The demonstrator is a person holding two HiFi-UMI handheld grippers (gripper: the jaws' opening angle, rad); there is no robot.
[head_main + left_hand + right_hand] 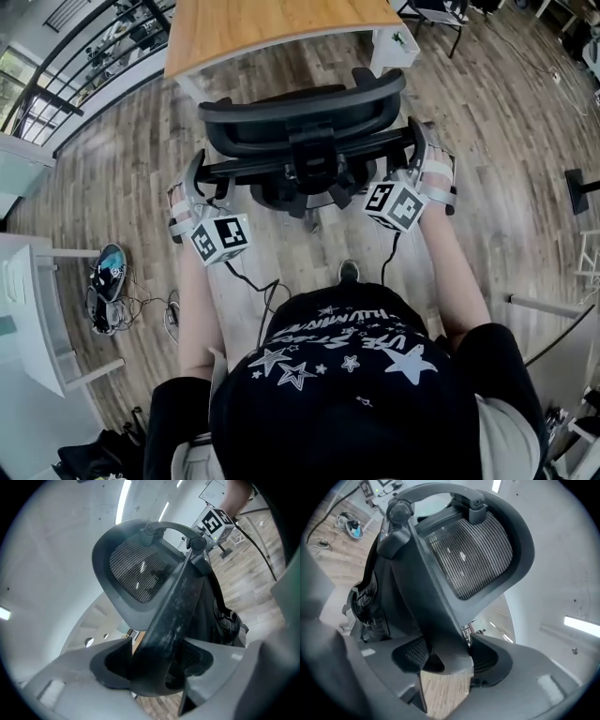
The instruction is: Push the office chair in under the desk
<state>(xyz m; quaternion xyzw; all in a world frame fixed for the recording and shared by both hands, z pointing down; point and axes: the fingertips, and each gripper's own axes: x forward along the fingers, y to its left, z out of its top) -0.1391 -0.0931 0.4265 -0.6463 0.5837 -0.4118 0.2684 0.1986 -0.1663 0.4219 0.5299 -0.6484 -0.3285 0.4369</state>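
A black mesh office chair [300,122] stands on the wood floor, its back toward me and just short of the wooden desk [272,23]. My left gripper [197,183] sits at the left end of the chair's back crossbar, my right gripper [417,155] at the right end. In the left gripper view the gripper [154,660] is shut on the dark frame bar [178,602], which fills the gap between the pads below the headrest [140,573]. In the right gripper view the gripper [447,656] clamps the frame bar [426,588] the same way. The seat and wheels are hidden.
A white desk leg [392,47] stands right of the chair's top. A white cabinet [28,309] and a tangle of cables [108,281] lie at the left. Another chair [441,14] is at the top right, a railing [75,47] at the top left.
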